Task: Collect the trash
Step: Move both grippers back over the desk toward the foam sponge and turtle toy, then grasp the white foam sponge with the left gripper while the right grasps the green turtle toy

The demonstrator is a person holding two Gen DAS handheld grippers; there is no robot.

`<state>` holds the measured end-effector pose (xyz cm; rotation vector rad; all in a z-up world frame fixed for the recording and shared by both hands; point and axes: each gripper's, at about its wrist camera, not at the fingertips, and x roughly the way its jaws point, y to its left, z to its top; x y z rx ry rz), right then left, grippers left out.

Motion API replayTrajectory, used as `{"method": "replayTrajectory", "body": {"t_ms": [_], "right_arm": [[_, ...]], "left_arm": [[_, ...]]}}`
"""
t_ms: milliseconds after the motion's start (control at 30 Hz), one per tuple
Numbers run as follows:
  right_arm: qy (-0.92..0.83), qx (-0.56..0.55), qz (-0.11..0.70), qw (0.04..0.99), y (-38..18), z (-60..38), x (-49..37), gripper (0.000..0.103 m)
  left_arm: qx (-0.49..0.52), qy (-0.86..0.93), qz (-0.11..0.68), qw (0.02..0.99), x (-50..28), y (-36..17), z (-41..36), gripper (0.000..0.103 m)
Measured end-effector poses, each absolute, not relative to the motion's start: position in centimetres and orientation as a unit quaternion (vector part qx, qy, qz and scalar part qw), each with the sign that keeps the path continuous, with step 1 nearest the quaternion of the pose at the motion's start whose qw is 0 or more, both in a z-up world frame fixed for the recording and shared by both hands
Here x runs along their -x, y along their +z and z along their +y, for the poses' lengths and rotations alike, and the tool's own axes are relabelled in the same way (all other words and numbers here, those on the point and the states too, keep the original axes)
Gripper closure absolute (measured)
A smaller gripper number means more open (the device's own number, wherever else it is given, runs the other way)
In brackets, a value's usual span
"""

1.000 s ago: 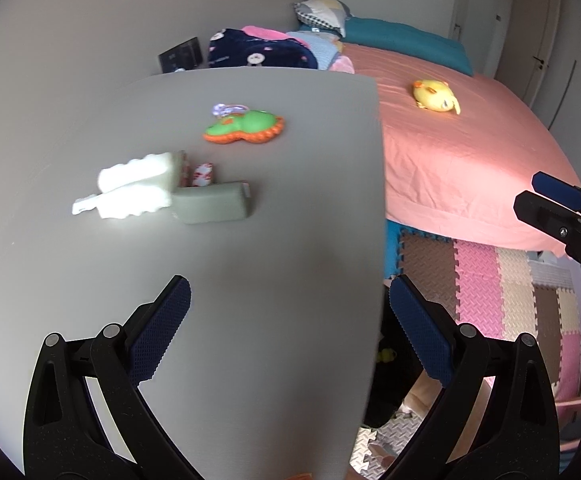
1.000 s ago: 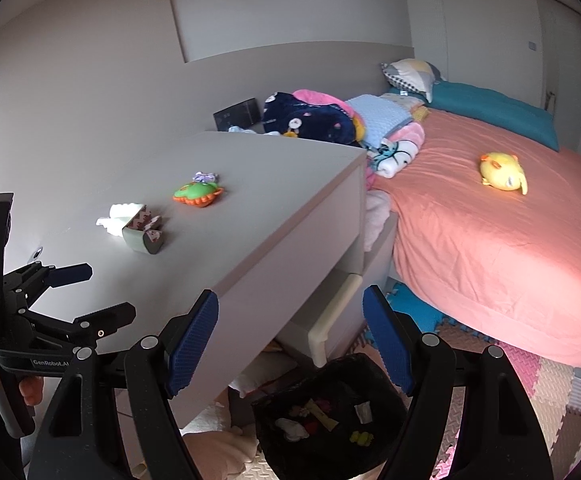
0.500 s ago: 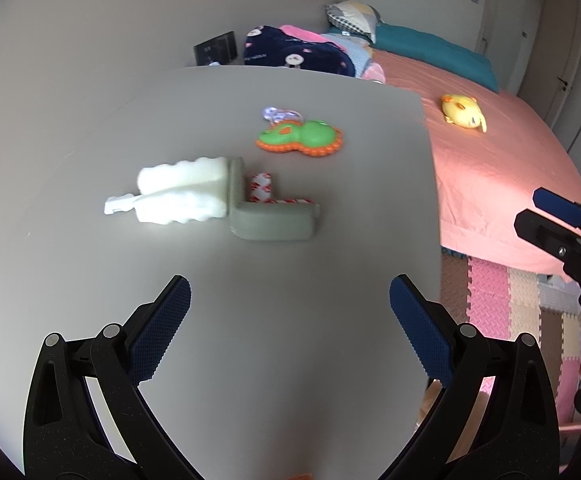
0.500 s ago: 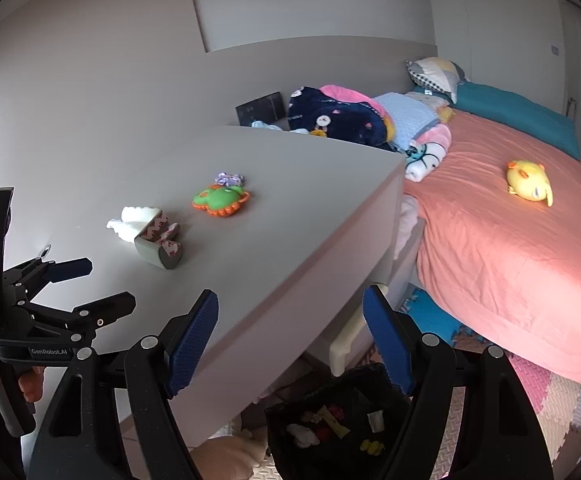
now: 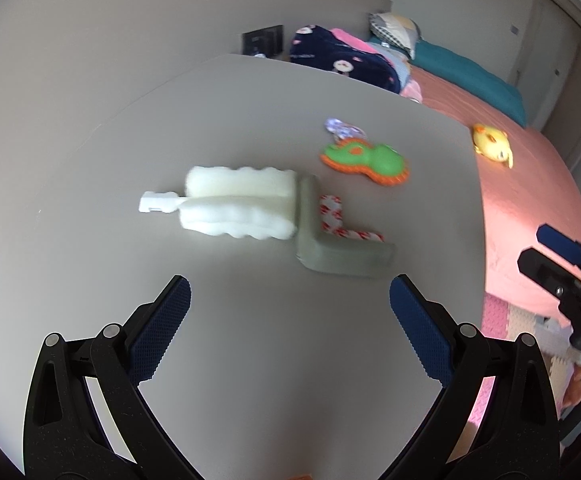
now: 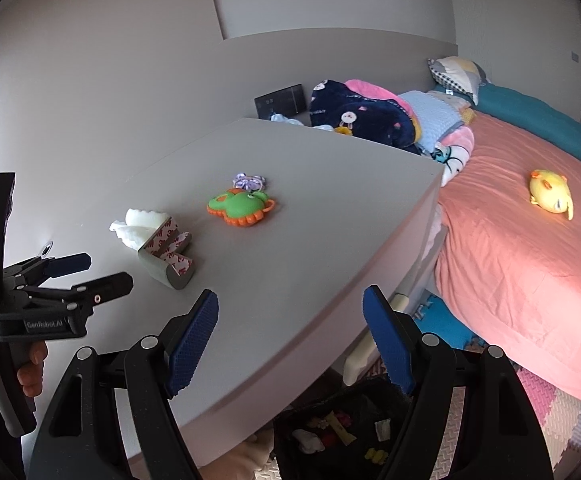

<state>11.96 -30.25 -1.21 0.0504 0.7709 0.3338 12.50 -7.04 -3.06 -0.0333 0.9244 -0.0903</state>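
A grey L-shaped corner guard (image 5: 330, 248) with red-and-white tape backing lies on the grey desk top (image 5: 250, 360), touching a white foam piece (image 5: 234, 208); both also show in the right wrist view, the guard (image 6: 166, 256) and the foam (image 6: 138, 226). My left gripper (image 5: 288, 320) is open and empty, just short of the guard. My right gripper (image 6: 290, 340) is open and empty over the desk's front edge. A black trash bag (image 6: 342, 436) with scraps sits on the floor below the desk.
A green-and-orange toy (image 5: 366, 162) and a purple hair tie (image 5: 340, 128) lie farther back on the desk. A bed with a pink sheet (image 6: 530, 264), a yellow plush (image 6: 550, 194) and piled clothes (image 6: 370, 116) stands to the right. Foam floor mats (image 6: 550, 408) lie below.
My left gripper has moved forward and left over the desk, closer to the corner guard and foam. My right gripper has risen and moved in toward the desk edge.
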Motion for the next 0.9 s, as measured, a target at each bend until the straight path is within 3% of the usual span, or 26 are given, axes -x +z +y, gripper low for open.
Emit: {"method": "replayTrajectory", "body": {"t_ms": [900], "right_arm": [[0.196,-0.019,0.387,0.901,-3.2,-26.5,-18.7,0.028]], "left_arm": [[0.194,0.078,0.462,0.862,-18.6,-4.6,-1.3,0.007]]}}
